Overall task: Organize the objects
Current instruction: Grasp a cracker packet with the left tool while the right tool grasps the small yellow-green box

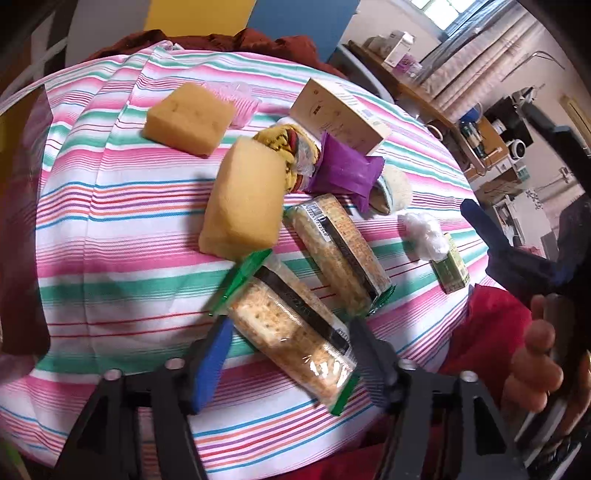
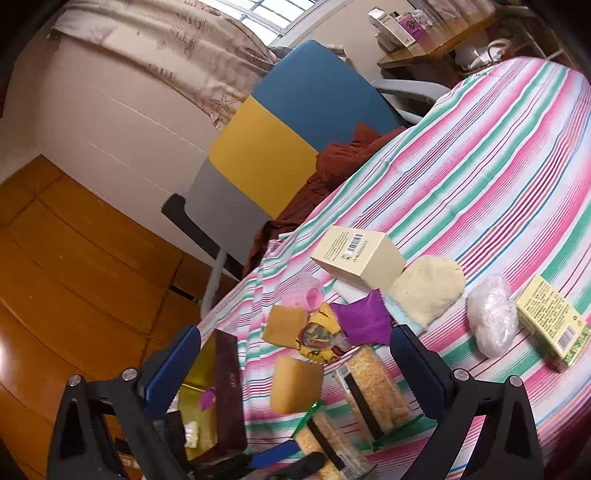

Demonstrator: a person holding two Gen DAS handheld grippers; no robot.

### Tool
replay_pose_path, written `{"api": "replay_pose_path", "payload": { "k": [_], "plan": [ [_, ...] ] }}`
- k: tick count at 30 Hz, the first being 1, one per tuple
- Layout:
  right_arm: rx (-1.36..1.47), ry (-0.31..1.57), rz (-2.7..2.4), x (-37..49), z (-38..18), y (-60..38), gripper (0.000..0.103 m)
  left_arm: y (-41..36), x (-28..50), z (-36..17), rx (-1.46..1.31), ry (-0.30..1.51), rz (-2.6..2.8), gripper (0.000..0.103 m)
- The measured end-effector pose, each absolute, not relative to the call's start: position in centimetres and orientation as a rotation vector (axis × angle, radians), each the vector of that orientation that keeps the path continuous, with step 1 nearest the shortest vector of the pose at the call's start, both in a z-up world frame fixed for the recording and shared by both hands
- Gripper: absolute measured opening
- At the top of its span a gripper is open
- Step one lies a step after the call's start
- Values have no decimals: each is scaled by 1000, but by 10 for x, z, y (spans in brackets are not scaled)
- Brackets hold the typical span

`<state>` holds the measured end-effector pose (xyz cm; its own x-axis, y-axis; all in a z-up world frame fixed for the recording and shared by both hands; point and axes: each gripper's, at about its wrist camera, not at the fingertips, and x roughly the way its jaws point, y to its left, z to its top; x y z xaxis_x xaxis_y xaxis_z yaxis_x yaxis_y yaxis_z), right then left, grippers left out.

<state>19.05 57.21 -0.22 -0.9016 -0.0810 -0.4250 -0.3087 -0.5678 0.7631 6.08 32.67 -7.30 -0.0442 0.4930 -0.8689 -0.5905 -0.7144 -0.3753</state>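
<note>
The left gripper (image 1: pixel 288 347) has its jaws spread around the near cracker pack (image 1: pixel 295 332), lying at 6 o'clock on the striped surface (image 1: pixel 110 229). Close squarely across its width, gently. The right gripper (image 2: pixel 295 354) hovers, jaws spread and empty.

Wooden floor (image 2: pixel 55 266), pale wall (image 2: pixel 110 122), bright window (image 2: pixel 273 14), possibly curtains (image 2: pixel 166 40).

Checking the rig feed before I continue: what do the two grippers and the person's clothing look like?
Both grippers are alike: the left gripper and right gripper have black angular frames with triangular cut-outs, silver bolts at the joints and flat blue pads on the fingers. No cables or markings show. Beside the hand there is red fabric, probably the person's clothing.
</note>
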Motion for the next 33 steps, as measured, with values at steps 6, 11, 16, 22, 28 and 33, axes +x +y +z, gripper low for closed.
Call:
{"api": "replay_pose_path", "payload": {
  "k": [6,11,16,22,28,33],
  "plan": [
    [-571,1463,2587,194,-7,576,103,351,66,-75,-1469,219,1921,77],
    [-554,1495,2576,195,-10,579,103,360,75,-89,-1392,400,1930,75],
    [-542,1522,2552,197,-13,582,103,342,69,-89,-1320,416,1851,59],
    [-516,1604,2483,201,-22,590,103,315,69,-88,-1216,473,1759,48],
    [-606,1563,2452,202,-17,592,103,290,65,-87,-1180,442,1740,47],
    [-722,1332,2387,218,9,610,103,286,61,-87,-1181,388,1720,47]
  ]
}}
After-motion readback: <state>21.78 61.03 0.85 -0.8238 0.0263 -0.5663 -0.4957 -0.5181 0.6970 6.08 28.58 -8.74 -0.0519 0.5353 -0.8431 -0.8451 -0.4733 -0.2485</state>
